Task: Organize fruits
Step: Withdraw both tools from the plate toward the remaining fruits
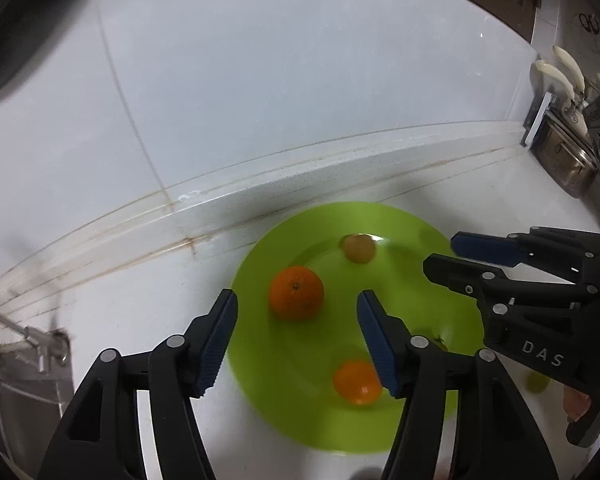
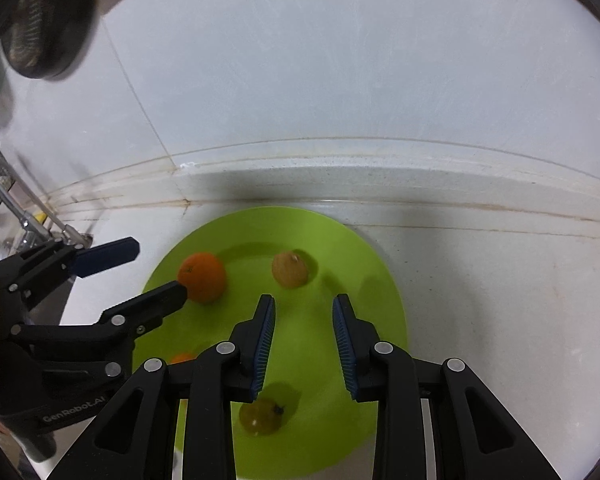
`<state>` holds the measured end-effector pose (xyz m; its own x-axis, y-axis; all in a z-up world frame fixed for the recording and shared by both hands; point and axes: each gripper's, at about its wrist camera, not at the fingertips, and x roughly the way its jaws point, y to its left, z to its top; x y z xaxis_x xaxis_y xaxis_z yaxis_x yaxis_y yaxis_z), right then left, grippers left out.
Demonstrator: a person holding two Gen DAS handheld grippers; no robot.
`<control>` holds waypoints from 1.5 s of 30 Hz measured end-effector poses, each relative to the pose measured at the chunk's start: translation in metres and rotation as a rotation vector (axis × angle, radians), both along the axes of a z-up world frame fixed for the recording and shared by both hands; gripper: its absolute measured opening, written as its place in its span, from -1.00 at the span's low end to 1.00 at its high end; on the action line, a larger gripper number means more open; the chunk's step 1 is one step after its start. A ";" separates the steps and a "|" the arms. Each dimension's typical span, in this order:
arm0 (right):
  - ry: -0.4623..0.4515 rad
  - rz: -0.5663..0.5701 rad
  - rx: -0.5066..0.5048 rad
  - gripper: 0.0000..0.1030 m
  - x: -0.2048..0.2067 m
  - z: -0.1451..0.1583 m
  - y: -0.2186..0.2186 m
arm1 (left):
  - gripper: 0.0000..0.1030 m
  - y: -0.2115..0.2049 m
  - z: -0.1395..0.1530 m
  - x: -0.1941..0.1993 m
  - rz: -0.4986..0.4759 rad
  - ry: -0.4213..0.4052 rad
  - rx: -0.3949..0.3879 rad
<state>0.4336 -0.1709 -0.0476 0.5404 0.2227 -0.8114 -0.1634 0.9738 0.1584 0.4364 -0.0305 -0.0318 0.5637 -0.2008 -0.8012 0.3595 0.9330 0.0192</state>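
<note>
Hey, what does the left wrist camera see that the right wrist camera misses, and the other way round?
Only the left wrist view shows the metal pots at the far right and a whole small orange fruit. Only the right wrist view clearly shows the greenish fruit near its fingers. Both show the green plate, the big orange, the brownish fruit, and both open grippers, left and right.

A steel pot (image 1: 568, 160) is sitting far right on the white table (image 1: 148, 300); a tiled wall (image 1: 300, 80) is rising behind.
</note>
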 end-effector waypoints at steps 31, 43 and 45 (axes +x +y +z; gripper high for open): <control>-0.275 0.039 -0.035 0.05 -0.167 0.085 0.038 | 0.67 0.068 0.079 -0.181 0.084 -0.274 -0.036; -0.316 0.062 -0.089 0.05 -0.211 0.076 0.056 | 0.67 0.092 0.058 -0.227 0.157 -0.244 -0.053; -0.323 0.064 -0.099 0.05 -0.218 0.073 0.058 | 0.67 0.095 0.054 -0.232 0.172 -0.239 -0.061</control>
<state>0.2153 -0.1125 0.0256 0.7604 0.1933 -0.6200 -0.2511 0.9680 -0.0061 0.2042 0.0643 0.0227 0.7645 -0.1300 -0.6314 0.1886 0.9817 0.0261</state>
